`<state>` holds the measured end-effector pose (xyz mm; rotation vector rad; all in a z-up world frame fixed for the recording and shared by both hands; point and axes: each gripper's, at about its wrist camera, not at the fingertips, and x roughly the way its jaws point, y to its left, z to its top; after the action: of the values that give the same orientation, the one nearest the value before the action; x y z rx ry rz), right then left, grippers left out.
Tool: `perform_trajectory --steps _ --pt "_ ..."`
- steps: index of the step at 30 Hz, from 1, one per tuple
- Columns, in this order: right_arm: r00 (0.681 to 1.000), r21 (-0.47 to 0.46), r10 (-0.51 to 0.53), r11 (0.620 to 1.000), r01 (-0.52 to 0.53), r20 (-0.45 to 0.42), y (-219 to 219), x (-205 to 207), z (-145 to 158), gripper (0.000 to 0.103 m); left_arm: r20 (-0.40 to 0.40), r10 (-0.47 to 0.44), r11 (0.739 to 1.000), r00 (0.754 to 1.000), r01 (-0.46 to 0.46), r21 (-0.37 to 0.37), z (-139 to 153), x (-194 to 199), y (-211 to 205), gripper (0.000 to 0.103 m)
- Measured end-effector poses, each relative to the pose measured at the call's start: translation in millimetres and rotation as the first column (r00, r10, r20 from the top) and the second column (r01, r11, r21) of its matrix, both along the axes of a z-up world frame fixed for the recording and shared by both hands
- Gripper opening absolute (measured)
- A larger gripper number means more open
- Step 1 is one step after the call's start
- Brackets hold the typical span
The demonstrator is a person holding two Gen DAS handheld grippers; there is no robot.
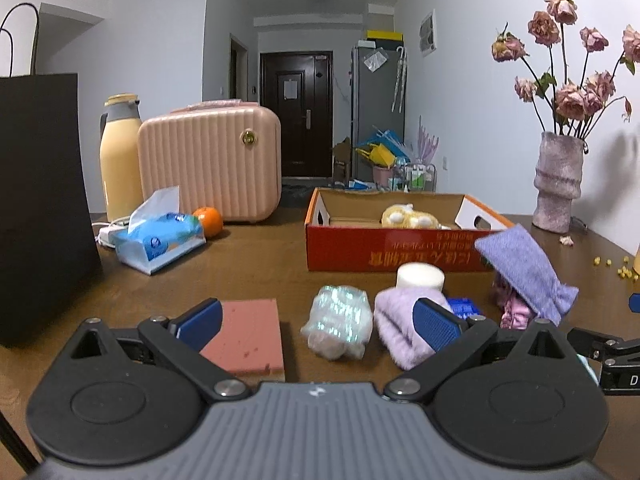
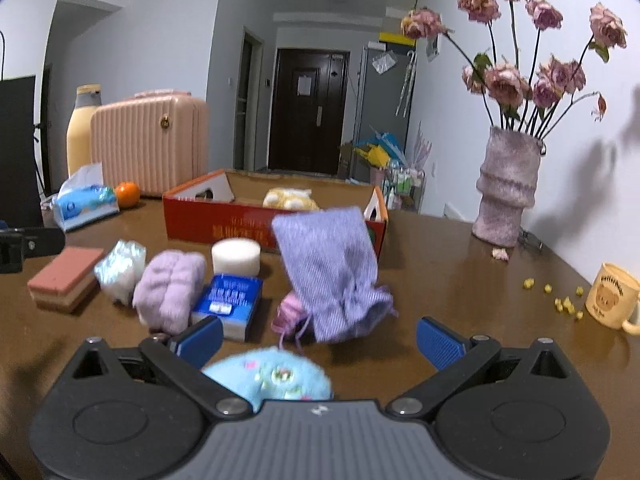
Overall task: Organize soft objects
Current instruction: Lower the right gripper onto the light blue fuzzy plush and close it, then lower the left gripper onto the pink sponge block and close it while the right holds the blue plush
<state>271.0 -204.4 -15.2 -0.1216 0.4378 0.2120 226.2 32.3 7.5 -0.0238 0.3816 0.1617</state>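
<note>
While both my grippers hover wide open and empty over the brown table [image 1: 248, 268], my left gripper [image 1: 316, 320] frames the pink sponge block [image 1: 248, 332], the crinkly wrapped bundle [image 1: 338, 320] and the lilac fuzzy roll [image 1: 404, 320]. Ahead of my right gripper [image 2: 318, 340], the purple pouch [image 2: 332, 276] stands tilted before the red box [image 2: 224, 220]; a blue plush [image 2: 272, 376] sits between its fingers.

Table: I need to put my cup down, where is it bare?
Bare wood lies between the tissue pack and red box, and between the box and vase. Crowded: the front row from pink sponge to purple pouch.
</note>
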Motion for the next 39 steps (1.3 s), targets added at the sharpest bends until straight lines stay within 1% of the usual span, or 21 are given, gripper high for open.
perform_trajectory --steps 7,21,23,24,25,26,27,28,33,39 --pt "0.998 -0.017 -0.005 1.000 0.004 -0.061 8.7 -0.9 -15.2 0.103 -0.032 -0.005 1.000 0.999 0.005 -0.004 -11.7 -6.3 3.8 0.103" --pt "0.988 -0.048 0.002 0.999 -0.010 -0.156 28.6 12.7 -34.5 0.103 -0.054 -0.021 0.999 0.998 0.019 -0.028 -19.8 -7.8 10.3 0.103" --pt "0.986 -0.057 -0.004 0.998 -0.006 -0.169 30.3 15.4 -37.1 0.101 -0.056 -0.023 0.999 0.998 0.021 -0.033 -20.4 -7.7 10.9 0.103" --pt "0.985 -0.059 -0.006 0.998 -0.005 -0.173 30.9 16.4 -38.0 0.098 -0.058 -0.023 0.999 0.998 0.020 -0.036 -20.6 -7.6 11.3 0.103" --pt "0.984 -0.057 -0.004 0.998 -0.007 -0.178 31.0 17.0 -38.6 0.093 -0.059 -0.023 0.999 0.998 0.020 -0.039 -20.8 -7.4 11.7 0.103" --pt "0.983 -0.052 0.002 0.999 -0.012 -0.184 30.7 17.6 -39.1 0.090 -0.060 -0.023 0.999 0.998 0.021 -0.041 -21.0 -7.4 12.0 0.103" --pt "0.982 -0.048 0.007 0.999 -0.016 -0.188 30.7 17.9 -39.6 0.081 -0.060 -0.024 0.999 0.998 0.021 -0.042 -21.0 -7.3 12.1 0.103" --pt "0.981 -0.045 0.012 0.999 -0.021 -0.193 30.9 18.4 -40.2 0.078 -0.061 -0.024 0.999 0.998 0.022 -0.043 -21.1 -7.3 12.2 0.103" --pt "0.985 -0.041 0.014 0.999 -0.021 -0.169 30.7 14.6 -38.6 0.075 -0.062 -0.023 0.999 0.998 0.021 -0.043 -21.3 -7.3 12.2 0.103" --pt "0.991 -0.025 -0.002 1.000 -0.002 -0.134 24.0 11.6 -31.4 0.074 -0.065 -0.004 1.000 0.998 0.002 -0.024 -20.1 -6.2 17.4 0.103"
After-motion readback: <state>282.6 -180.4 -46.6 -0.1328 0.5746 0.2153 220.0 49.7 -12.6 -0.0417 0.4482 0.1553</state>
